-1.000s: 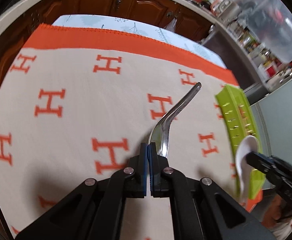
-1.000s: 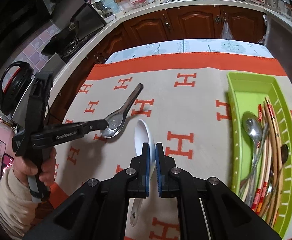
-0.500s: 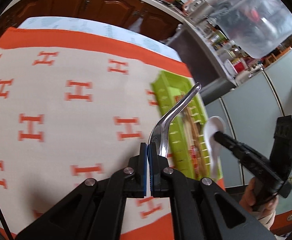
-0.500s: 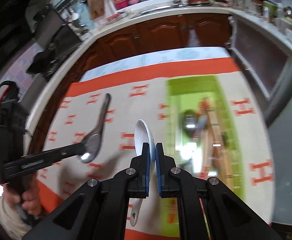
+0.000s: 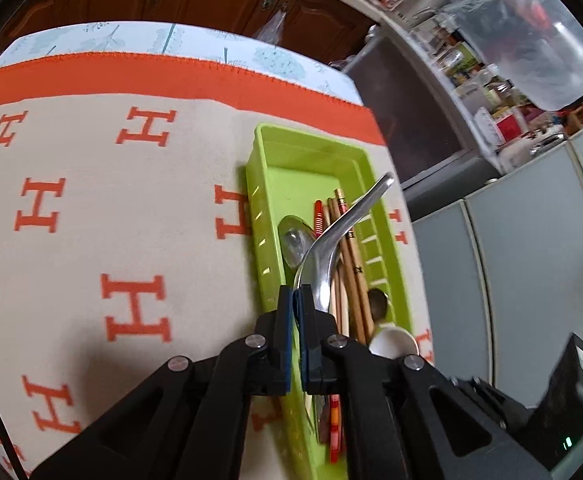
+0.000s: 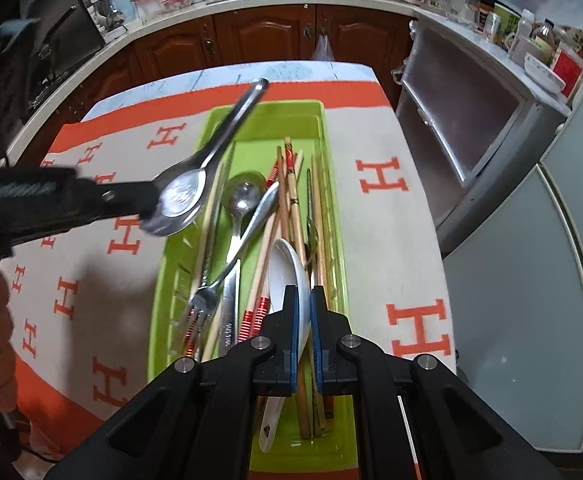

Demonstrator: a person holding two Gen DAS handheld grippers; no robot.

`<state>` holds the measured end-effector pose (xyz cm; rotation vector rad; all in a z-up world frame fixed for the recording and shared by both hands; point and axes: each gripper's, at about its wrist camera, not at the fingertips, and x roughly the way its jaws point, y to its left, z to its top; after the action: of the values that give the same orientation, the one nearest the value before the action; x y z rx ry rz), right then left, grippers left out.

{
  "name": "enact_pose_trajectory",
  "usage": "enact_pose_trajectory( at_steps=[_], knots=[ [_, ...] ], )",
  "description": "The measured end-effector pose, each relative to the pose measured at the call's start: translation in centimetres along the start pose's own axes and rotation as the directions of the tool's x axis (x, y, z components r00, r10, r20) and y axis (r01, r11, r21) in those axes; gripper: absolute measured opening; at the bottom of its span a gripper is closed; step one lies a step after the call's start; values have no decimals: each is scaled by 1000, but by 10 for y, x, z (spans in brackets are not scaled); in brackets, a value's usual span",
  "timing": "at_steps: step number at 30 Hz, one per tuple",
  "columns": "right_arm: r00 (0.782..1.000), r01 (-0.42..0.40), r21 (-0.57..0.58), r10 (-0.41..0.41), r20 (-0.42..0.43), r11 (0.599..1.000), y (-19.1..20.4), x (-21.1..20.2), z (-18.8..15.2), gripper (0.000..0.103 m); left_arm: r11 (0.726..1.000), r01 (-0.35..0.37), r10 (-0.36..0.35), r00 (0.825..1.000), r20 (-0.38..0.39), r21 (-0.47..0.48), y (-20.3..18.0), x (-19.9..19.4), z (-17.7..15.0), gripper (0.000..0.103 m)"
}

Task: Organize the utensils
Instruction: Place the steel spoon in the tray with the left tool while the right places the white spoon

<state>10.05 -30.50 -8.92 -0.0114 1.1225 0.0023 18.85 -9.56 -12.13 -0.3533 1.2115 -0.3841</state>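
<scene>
Over the green tray (image 6: 333, 208) on the worktop's H-patterned cloth (image 5: 91, 208). My left fingers (image 5: 296, 308) pinch the bowl edge of a metal spoon (image 5: 333, 236), gap starting to ease, spoon between them yet, handle slanting up over the tray. My right fingers (image 6: 302, 312) are clamped nearly shut on a white ceramic spoon (image 6: 287, 276), held above the tray's near end. In the tray: chopsticks (image 6: 291, 200), a second metal spoon (image 6: 243, 196), a fork (image 6: 205, 300).
</scene>
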Motion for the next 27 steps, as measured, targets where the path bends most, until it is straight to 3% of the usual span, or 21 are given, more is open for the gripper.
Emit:
enact_pose_trajectory(
  at_steps=[2, 4, 6, 12, 18, 22, 27],
  knots=[
    [1000, -20, 13, 20, -10, 1000, 3, 5, 2, 6, 999, -29, 28, 999, 29, 19, -6, 1, 1, 5],
    [999, -52, 36, 52, -6, 998, 2, 7, 5, 10, 999, -28, 27, 1000, 15, 30, -8, 1, -1, 15],
    [997, -74, 49, 74, 4, 996, 2, 8, 8, 14, 999, -26, 26, 1000, 5, 34, -7, -3, -3, 33],
    [991, -129, 67, 127, 32, 989, 9, -6, 13, 17, 992, -82, 77, 996, 56, 96, -3, -34, -14, 62],
    [988, -148, 47, 146, 39, 988, 23, -19, 10, 17, 972, -169, 148, 980, 131, 161, 8, -70, -34, 88],
    [986, -165, 29, 164, 43, 986, 36, -31, 4, 18, 951, -230, 196, 965, 173, 206, 13, -91, -49, 95],
    [982, -181, 17, 180, 56, 983, 51, -48, -6, 34, 930, -284, 234, 947, 219, 232, 20, -115, -69, 102]
  ],
)
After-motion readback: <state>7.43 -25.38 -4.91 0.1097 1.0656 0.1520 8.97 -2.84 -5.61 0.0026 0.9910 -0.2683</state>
